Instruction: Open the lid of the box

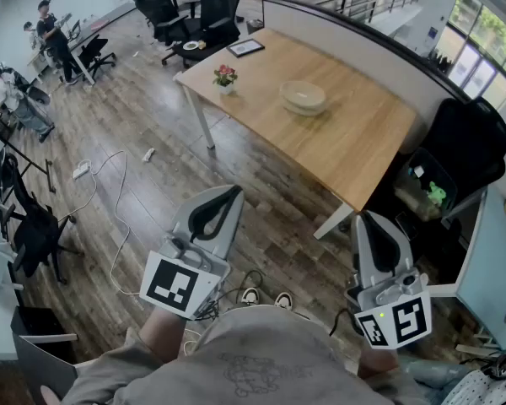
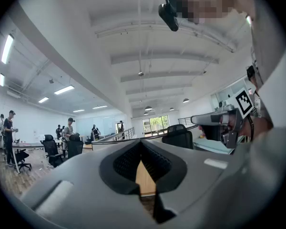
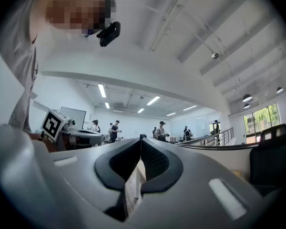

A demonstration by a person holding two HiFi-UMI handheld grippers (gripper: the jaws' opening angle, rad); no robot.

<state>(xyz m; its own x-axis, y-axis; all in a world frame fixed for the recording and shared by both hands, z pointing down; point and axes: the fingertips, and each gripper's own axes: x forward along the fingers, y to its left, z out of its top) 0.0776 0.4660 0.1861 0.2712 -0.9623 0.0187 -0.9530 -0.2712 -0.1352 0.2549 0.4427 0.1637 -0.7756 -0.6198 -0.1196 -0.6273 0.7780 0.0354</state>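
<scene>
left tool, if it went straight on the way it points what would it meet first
Probably the wooden table: the shut left tool points toward it across the floor, and wood shows just past its tips. Depth is unclear.

Table point(image 1: 346, 142): light wood top, matt and smooth. Floor point(image 1: 143, 116): darker wood planks with a slight sheen. Left gripper point(image 1: 233, 191) and right gripper point(image 1: 364, 218): matt grey plastic shells; black pads point(image 2: 126, 162) finely ribbed. Box point(image 1: 303, 97): smooth cream surface.

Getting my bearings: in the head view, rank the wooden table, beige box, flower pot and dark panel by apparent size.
1. wooden table
2. beige box
3. dark panel and flower pot: look about alike, so unranked.
</scene>
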